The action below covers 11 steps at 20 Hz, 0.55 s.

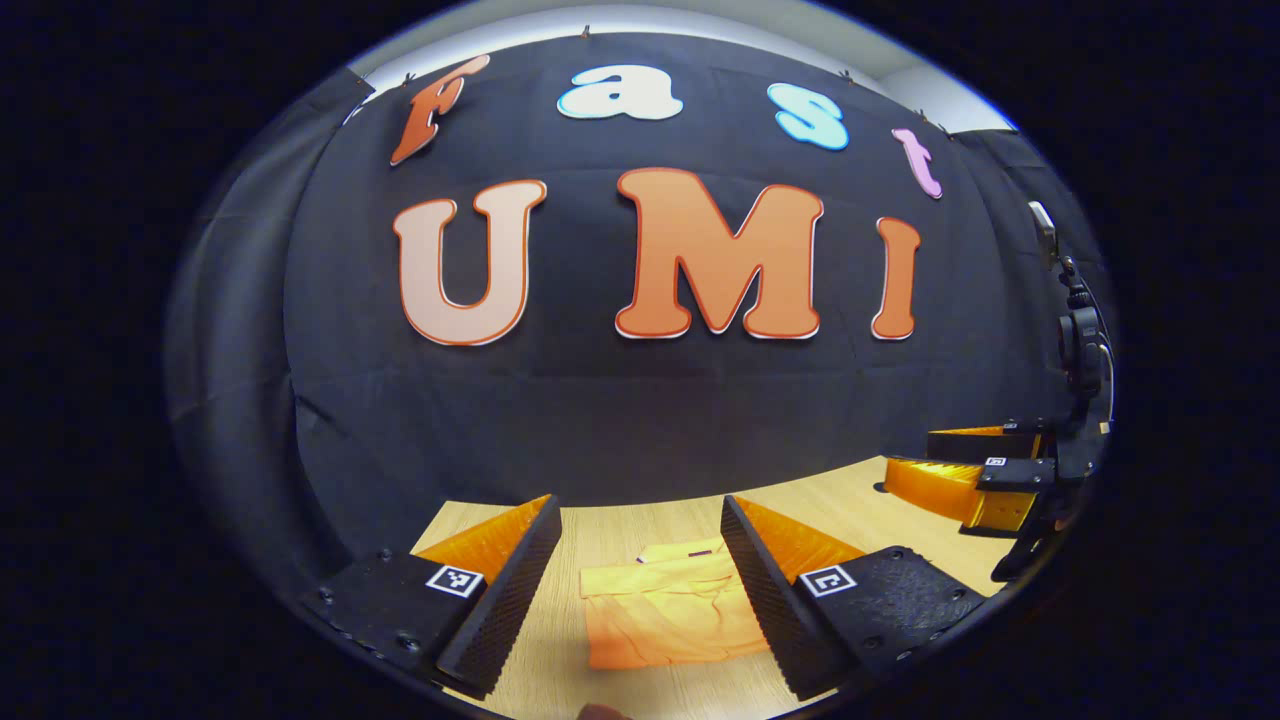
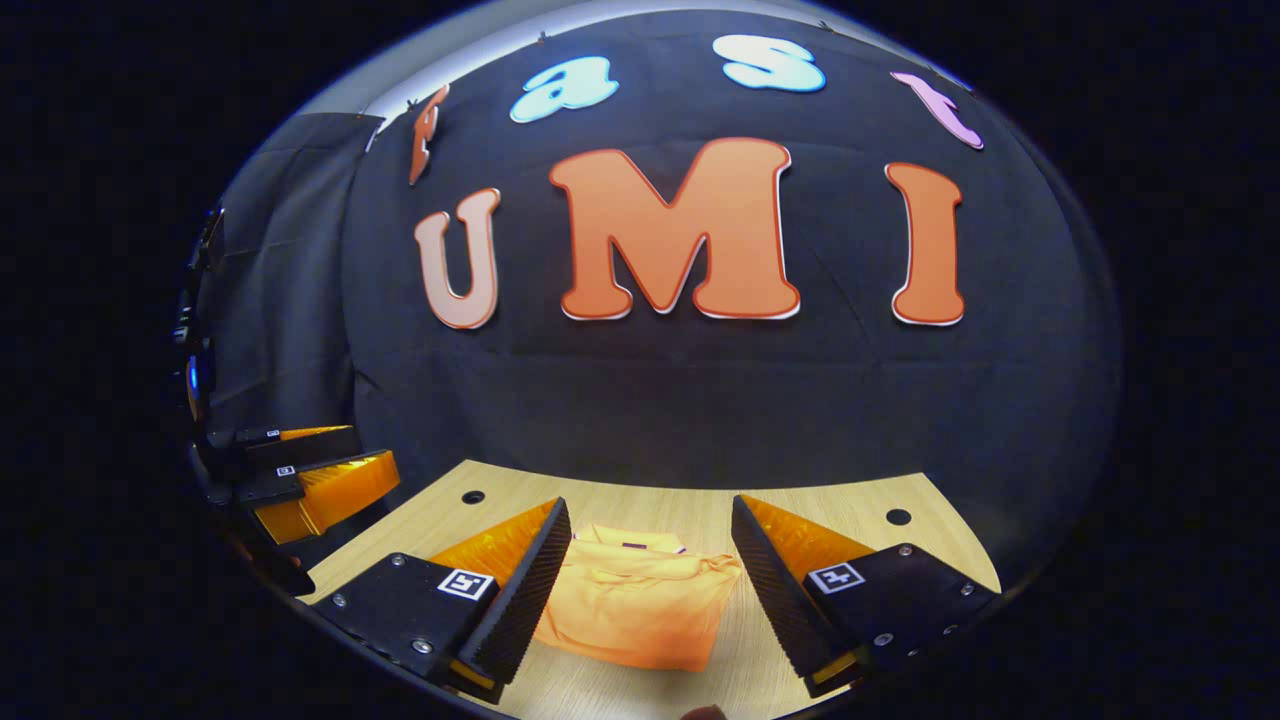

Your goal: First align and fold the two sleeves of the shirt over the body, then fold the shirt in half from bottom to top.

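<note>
Left gripper view places the left tool above the counter, its fingers spread wide and holding nothing. The shirt lies flat on the counter between and below them, untouched. The right tool appears farther off at the right edge, raised clear of the cloth.

Right gripper view shows the right tool likewise spread wide and empty, with the shirt lying between its fingers on the counter. The left tool appears at the left edge, held off the surface.

Risks, as judgement:
- The bundle already looks compact, and the sleeves appear to be folded in. A further pinch could catch one layer alone and pull the fold open.
- Lowering either tool carelessly could drag the cloth and skew its edges.
- The right side looks looser, so it may slip out when lifted.

Condition of the shirt: orange, soft, creased across the front, with the collar and a small dark tag toward the far edge. Its outline is roughly rectangular.
</note>
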### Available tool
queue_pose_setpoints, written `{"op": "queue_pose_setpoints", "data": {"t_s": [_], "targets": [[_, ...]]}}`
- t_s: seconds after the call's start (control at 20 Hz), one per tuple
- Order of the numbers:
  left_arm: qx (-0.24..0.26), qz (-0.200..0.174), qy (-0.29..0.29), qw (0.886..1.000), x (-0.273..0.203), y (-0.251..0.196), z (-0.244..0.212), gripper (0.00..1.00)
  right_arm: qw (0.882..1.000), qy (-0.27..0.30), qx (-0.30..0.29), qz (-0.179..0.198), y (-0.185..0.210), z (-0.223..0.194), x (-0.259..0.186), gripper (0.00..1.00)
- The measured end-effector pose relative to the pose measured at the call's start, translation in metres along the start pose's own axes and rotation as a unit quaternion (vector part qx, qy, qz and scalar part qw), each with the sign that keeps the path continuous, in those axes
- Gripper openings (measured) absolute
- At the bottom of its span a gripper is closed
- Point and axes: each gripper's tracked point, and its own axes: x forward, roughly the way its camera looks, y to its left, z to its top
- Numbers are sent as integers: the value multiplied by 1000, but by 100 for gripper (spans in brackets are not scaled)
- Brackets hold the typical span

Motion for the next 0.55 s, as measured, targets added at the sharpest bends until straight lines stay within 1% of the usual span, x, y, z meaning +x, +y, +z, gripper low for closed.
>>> {"op": "queue_pose_setpoints", "data": {"t_s": [0.1,0.25,0.55], "targets": [[1,-2,-10,1000,-22,-5,3,99,1000,-28,-12,8,12,12,-20,98],[-2,2,-22,1000,-60,-15,10,98,999,-48,-20,13,22,18,-54,98],[4,-8,-74,997,-123,-45,24,99,997,-73,1,32,33,19,-106,98]]}}
